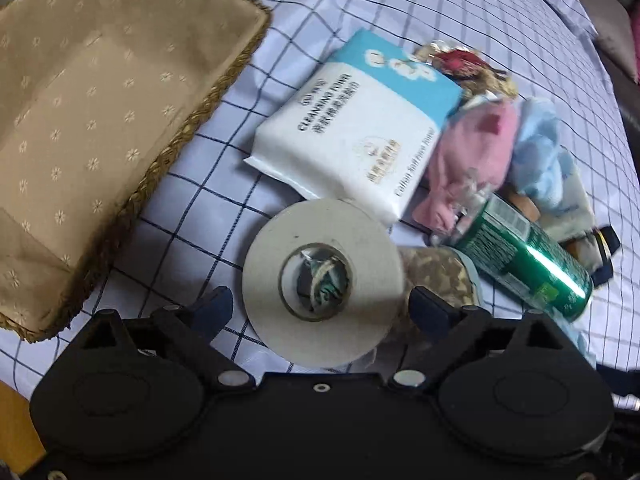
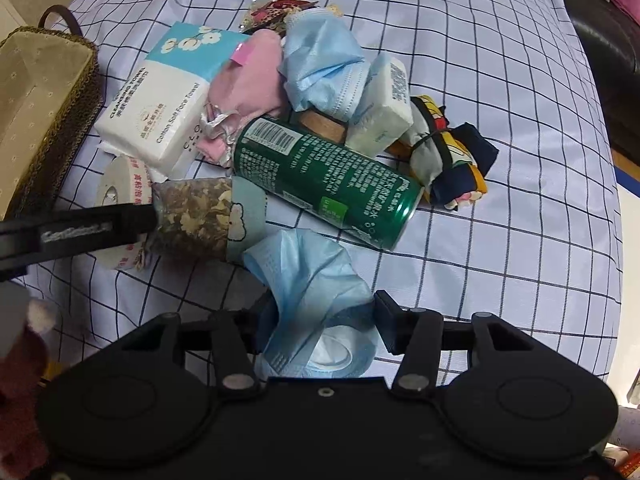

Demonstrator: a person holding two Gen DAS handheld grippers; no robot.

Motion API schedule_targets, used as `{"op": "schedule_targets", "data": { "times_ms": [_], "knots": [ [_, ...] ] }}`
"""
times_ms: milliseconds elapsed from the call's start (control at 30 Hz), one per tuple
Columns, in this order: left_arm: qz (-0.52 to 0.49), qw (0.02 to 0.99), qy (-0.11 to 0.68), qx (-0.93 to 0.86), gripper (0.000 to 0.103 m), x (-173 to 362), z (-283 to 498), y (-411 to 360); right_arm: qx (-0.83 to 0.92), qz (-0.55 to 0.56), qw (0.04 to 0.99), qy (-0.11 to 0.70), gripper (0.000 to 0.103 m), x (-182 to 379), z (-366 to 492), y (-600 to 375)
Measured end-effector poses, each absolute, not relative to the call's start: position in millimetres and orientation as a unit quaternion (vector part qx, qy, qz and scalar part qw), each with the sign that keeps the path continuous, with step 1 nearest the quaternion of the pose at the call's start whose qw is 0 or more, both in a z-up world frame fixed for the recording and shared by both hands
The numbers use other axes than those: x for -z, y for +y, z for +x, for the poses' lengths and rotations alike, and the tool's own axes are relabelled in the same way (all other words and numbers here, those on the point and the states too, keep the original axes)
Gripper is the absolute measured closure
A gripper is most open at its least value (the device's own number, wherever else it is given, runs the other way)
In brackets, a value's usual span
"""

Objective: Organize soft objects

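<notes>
Your left gripper [image 1: 322,304] has its fingers spread wide on either side of the white toilet-paper roll [image 1: 322,282], not touching it, on the checked bed sheet [image 1: 460,12]. Your right gripper [image 2: 320,320] is clamped on a crumpled light-blue face mask [image 2: 316,304]. The fabric-lined woven basket [image 1: 92,120] sits left of the pile, where a green drink can [image 2: 332,184] lies beside a white cleansing-towel pack [image 1: 356,120].

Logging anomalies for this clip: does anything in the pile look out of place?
Yes. A hard green metal drink can lies on its side among the soft items, beside the white cleansing-towel pack on the checked sheet.
</notes>
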State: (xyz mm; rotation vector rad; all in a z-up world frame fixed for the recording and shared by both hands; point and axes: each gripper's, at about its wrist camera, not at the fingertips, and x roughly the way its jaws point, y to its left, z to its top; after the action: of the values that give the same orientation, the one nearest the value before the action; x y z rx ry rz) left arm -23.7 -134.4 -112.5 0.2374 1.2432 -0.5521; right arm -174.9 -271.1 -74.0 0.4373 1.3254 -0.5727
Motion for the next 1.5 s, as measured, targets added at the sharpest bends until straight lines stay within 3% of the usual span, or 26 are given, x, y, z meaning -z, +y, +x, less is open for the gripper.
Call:
{"op": "schedule_targets", "data": {
  "times_ms": [300,333,367,700,733,967,1333,1400,1433,1500],
  "knots": [
    [0.044,0.740,0.617,0.262,0.010,125,-9,-137,0.261,0.194,0.726,0.606,0.052,79,-175,-270],
    [0.043,0.741,0.617,0.263,0.013,124,-9,-137,0.261,0.194,0.726,0.606,0.052,78,-175,-270],
    [0.043,0.740,0.616,0.265,0.023,124,-10,-138,0.261,0.194,0.727,0.605,0.052,78,-176,-270],
    [0.061,0.743,0.604,0.283,0.045,107,-21,-136,0.280,0.205,0.729,0.590,0.052,69,-180,-281],
    [0.066,0.741,0.604,0.286,0.044,107,-22,-138,0.284,0.208,0.728,0.589,0.052,69,-180,-284],
    [0.026,0.726,0.621,0.294,0.016,116,-15,-128,0.297,0.215,0.728,0.580,0.052,64,-186,-292],
    [-0.054,0.702,0.648,0.292,0.010,137,6,-121,0.284,0.204,0.739,0.576,0.052,56,-185,-282],
    [-0.065,0.687,0.657,0.303,0.018,142,7,-125,0.280,0.199,0.741,0.577,0.052,56,-184,-280],
    [-0.063,0.681,0.662,0.307,0.039,144,6,-127,0.279,0.197,0.742,0.577,0.052,56,-184,-279],
    [-0.047,0.687,0.657,0.306,0.041,142,2,-130,0.279,0.195,0.742,0.578,0.052,56,-184,-278]
  ]
}}
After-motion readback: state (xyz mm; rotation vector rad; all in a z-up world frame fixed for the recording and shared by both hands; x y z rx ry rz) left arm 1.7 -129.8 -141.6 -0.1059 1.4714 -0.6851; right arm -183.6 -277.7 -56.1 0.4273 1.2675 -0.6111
